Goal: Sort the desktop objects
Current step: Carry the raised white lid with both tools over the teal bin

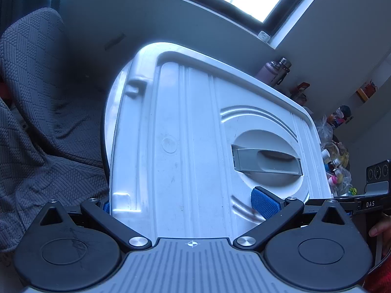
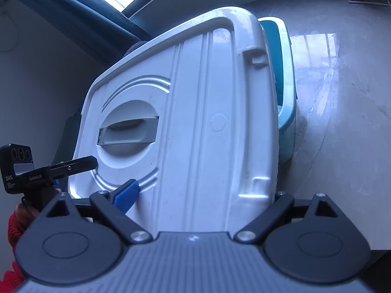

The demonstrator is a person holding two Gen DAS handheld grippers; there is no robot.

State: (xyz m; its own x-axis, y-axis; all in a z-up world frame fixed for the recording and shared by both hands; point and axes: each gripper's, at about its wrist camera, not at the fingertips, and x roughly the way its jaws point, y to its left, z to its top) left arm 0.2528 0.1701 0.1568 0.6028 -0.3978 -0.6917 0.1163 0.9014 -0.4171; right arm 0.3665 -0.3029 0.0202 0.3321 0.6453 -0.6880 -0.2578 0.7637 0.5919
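A large white plastic box lid (image 1: 195,134) with a grey recessed handle (image 1: 266,162) fills the left wrist view; it also fills the right wrist view (image 2: 195,122). My left gripper (image 1: 185,205) is shut on the lid's near edge, one blue pad (image 1: 265,201) on top, the other pad mostly hidden beside the lid's corner. My right gripper (image 2: 202,195) is shut on the same lid's near edge, one blue pad (image 2: 127,194) on top, the other finger hidden behind the lid. The lid is held tilted above a light blue box (image 2: 286,92).
A grey knitted blanket (image 1: 36,122) lies to the left. A pink bottle (image 1: 273,69) and bags of small items (image 1: 337,151) stand at the right. A pale glossy floor (image 2: 342,97) lies to the right of the box. The other gripper (image 2: 29,171) shows at the left.
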